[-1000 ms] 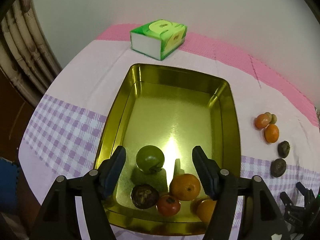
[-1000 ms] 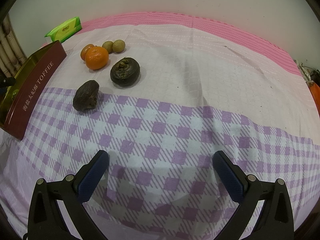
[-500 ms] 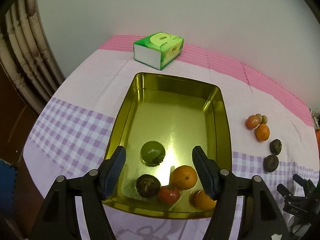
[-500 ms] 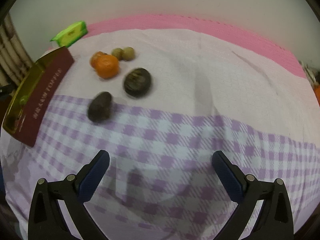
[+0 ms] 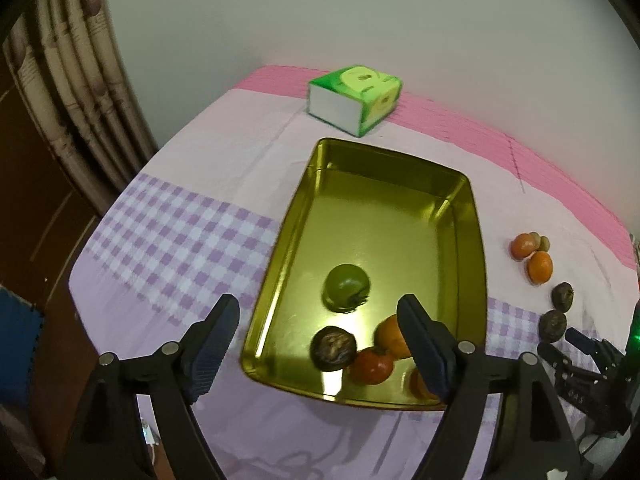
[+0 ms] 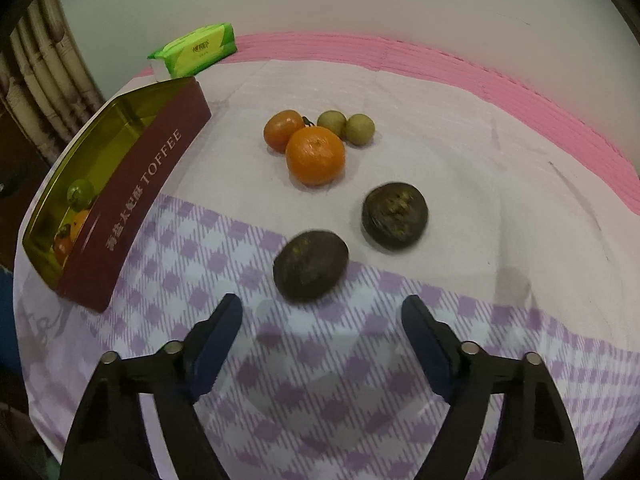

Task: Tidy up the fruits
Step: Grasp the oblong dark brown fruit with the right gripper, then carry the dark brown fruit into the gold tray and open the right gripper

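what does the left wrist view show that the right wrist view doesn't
Only the left wrist view: the gold tin's whole floor, with a dark fruit inside, and the empty, open left tool.

Only the right wrist view: the tin's maroon TOFFEE side and the empty, open right tool, its jaws just narrowed.

Both: the green fruit, the loose orange, the green tissue pack, the checked cloth.

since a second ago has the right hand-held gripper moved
Yes. The right hand-held gripper has neared the dark fruit on the tablecloth, its empty jaws just closing partway.
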Tool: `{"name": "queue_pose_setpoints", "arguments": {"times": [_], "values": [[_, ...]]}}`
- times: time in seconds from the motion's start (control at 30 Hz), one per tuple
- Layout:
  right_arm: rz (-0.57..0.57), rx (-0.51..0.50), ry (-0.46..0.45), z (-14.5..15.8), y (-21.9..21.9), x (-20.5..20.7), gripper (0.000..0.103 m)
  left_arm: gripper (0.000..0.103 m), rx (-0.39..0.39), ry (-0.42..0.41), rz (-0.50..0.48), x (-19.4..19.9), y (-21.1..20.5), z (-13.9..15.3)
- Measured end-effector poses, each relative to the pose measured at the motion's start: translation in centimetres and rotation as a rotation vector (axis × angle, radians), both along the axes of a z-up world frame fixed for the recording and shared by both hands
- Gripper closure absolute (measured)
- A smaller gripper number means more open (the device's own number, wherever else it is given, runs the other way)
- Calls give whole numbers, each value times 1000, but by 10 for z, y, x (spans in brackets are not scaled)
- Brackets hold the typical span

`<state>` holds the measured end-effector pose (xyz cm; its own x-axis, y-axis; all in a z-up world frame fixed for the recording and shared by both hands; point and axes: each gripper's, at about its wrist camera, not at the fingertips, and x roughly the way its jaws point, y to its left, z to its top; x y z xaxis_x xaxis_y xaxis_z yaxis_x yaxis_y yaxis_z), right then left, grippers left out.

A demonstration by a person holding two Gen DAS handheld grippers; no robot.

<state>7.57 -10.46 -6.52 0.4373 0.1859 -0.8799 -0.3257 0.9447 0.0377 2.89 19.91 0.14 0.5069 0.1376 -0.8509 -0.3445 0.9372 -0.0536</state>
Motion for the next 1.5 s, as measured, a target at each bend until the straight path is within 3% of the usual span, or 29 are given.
{"name": "queue_pose_setpoints", "arguments": {"times": [0.5, 0.93, 1.23, 1.5], "values": [[19, -64, -13, -5, 16, 12, 64, 11, -25, 15, 100, -21, 29, -4], [38, -48, -30, 9, 25, 12, 66, 9, -76, 40, 180, -23, 47, -11], [117, 14, -76, 44, 58, 7, 68, 9, -92, 55, 227, -24, 55, -15], [243, 96, -78, 66, 112, 6, 68, 9, -113, 53, 276, -27, 65, -16]]}}
